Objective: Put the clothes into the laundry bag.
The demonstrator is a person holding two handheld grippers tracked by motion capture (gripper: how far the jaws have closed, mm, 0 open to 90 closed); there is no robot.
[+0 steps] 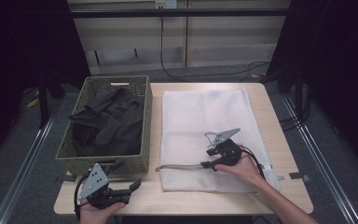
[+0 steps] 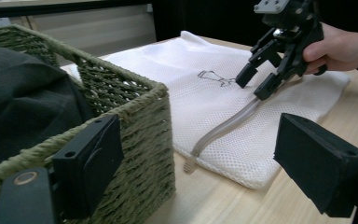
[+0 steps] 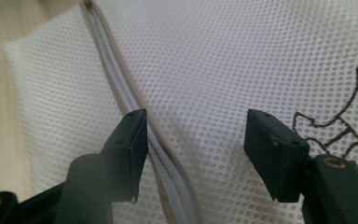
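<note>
While both grippers' jaws stand apart, the right gripper (image 1: 209, 158) straddles the mesh bag's (image 1: 191, 121) zipper (image 3: 135, 112).

A pale wooden table (image 1: 270, 116) stands on a grey floor (image 1: 335, 158). Behind it runs a beige panelled wall (image 1: 223, 37), with a black cable (image 1: 205, 73) trailing along the floor, possibly from a wall socket.
</note>
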